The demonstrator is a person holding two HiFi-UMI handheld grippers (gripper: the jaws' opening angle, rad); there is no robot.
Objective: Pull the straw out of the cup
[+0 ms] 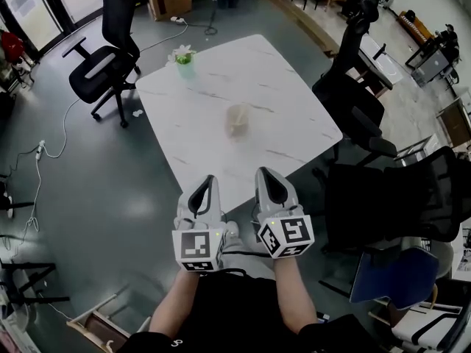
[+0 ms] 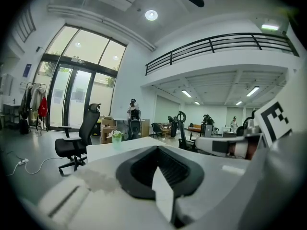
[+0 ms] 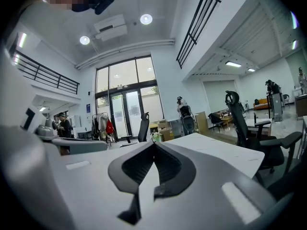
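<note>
While fingers (image 1: 214, 191) are closed, cup (image 1: 237, 120) well ahead

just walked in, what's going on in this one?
A person holds a tool in each hand: the left tool and right tool are side by side at the near edge of the white table, both shut and empty. The cup stands mid-table, apart from both and too blurred to see what is in it. A potted plant stands at the far corner.

White grey-veined table (image 1: 283, 105); black chair (image 1: 103, 68); translucent beige cup (image 1: 237, 120).
</note>
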